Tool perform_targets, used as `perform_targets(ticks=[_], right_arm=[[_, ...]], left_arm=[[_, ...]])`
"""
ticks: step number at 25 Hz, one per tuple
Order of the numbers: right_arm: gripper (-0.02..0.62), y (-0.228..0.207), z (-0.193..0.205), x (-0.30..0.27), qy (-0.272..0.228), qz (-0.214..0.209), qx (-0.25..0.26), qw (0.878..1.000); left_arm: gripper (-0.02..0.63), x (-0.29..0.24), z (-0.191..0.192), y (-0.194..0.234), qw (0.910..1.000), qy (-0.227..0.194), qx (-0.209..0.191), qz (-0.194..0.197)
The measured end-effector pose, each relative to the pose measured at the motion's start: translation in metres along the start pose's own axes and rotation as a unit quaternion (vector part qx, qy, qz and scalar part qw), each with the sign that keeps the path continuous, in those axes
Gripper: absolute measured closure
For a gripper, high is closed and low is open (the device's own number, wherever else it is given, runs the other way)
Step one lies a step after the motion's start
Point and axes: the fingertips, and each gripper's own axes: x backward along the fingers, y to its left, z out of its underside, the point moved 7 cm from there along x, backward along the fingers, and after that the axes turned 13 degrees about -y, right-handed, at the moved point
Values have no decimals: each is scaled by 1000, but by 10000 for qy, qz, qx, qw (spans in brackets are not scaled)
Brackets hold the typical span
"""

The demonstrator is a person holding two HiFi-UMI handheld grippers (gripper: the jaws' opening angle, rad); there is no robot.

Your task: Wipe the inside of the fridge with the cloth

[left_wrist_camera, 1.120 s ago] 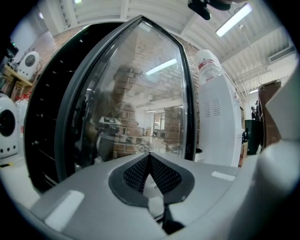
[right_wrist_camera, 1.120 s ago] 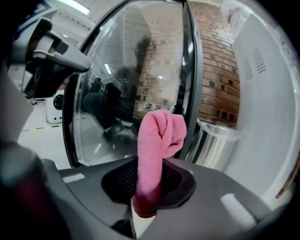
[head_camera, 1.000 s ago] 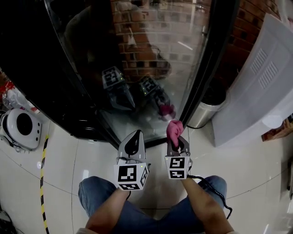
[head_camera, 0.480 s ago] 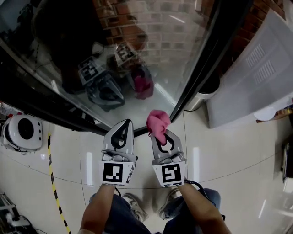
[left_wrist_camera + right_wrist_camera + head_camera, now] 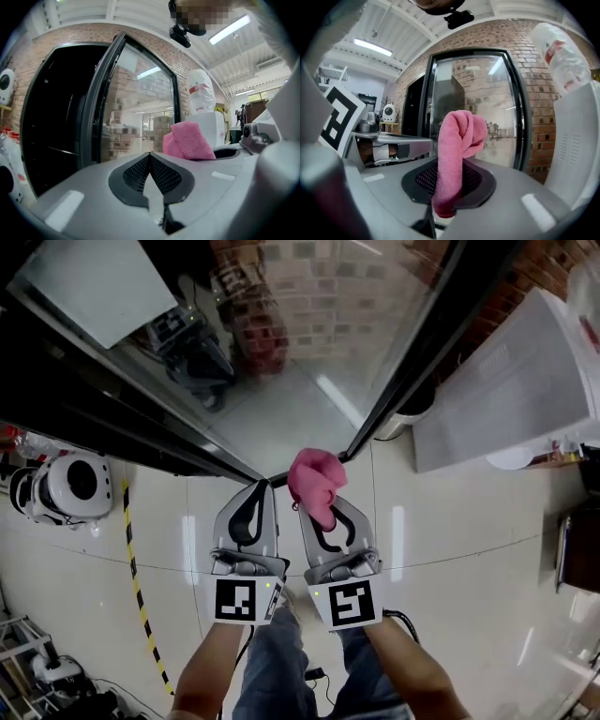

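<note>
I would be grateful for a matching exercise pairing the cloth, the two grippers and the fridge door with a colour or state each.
Things:
1. cloth
2. left gripper
3. right gripper
4. fridge door

Descriptions:
A. shut and empty
B. glass-paned
C. pink
D. shut on the cloth

Pairs: 1-C; 2-A; 3-D; 4-B

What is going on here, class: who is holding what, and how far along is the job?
A person stands at a fridge with a glass door, a hand-held gripper in each hand. The right hand-held gripper is shut on a pink cloth, which sticks up from its jaws. The left hand-held gripper is shut and holds nothing. The cloth is not touching the fridge, so wiping has not begun.
</note>
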Motion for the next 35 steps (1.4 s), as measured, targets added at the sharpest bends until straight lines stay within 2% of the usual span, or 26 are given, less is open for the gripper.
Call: perform_targets(ticks=[2, 6, 11, 14, 17, 23, 29, 35], right_arm=[[537, 16, -44, 4, -116, 57, -106, 9999], [537, 47, -125, 15, 106, -133, 263, 9995], [536, 81, -222, 34, -396, 78, -199, 9990], [536, 93, -263, 50, -439, 78, -209, 9988], [537, 99, -290, 72, -341, 31, -96, 9994], [538, 113, -334, 136, -365, 58, -310, 9988], [540, 131, -356, 199, -525, -71, -460, 9975], [540, 162, -376, 247, -796, -433, -541, 9944]], left_arm=[[597, 16, -46, -1, 10000, -22, 53, 1], [597, 47, -129, 4, 9993, 106, 353, -5], [597, 88, -208, 2, 9985, 333, 435, 95], [597, 107, -247, -7, 9985, 272, 433, 218], [597, 123, -278, -20, 9983, 182, 486, 265], [597, 169, -328, -65, 9985, -22, 412, 354], [597, 221, -360, -115, 9990, -193, 367, 180], [597, 277, -377, -155, 9995, -222, 195, -120]])
